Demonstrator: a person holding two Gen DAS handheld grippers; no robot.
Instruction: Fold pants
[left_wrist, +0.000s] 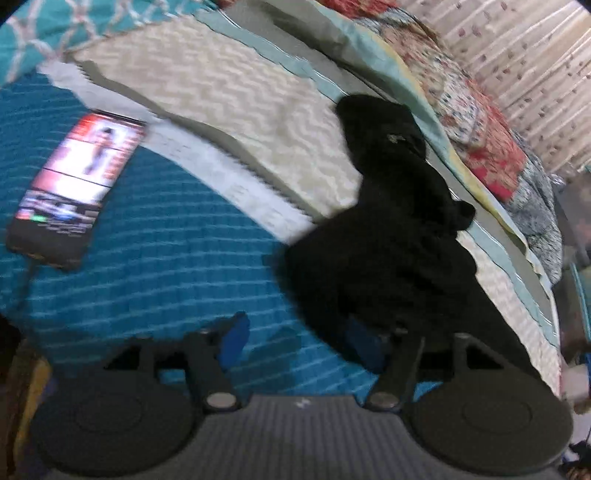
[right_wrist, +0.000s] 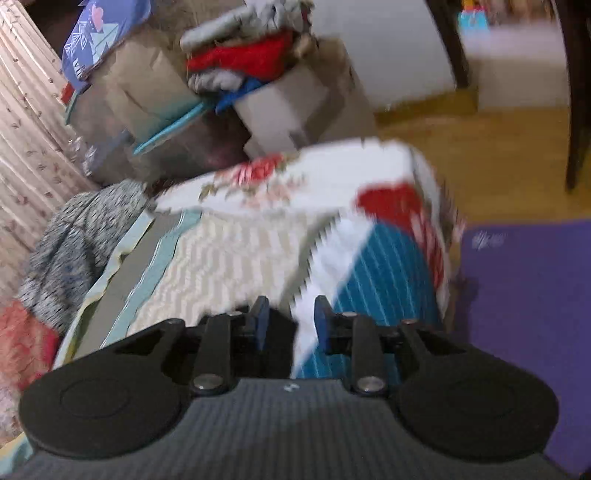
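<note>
Pants (left_wrist: 391, 236): black, bunched in a heap on the bed, lying across the zigzag cream blanket (left_wrist: 236, 122) and the teal striped cover (left_wrist: 147, 280).
Left claw (left_wrist: 299, 339): spread wide, one blue finger over bare teal cover, the other against the near edge of the heap; contact unclear.
Right claw (right_wrist: 290, 325): parted, nothing between its fingers, above the bed's corner (right_wrist: 406, 177).
Phone (left_wrist: 74, 188): lit, well apart from the heap.
Floor: purple mat (right_wrist: 524, 314) beside the bed edge.
</note>
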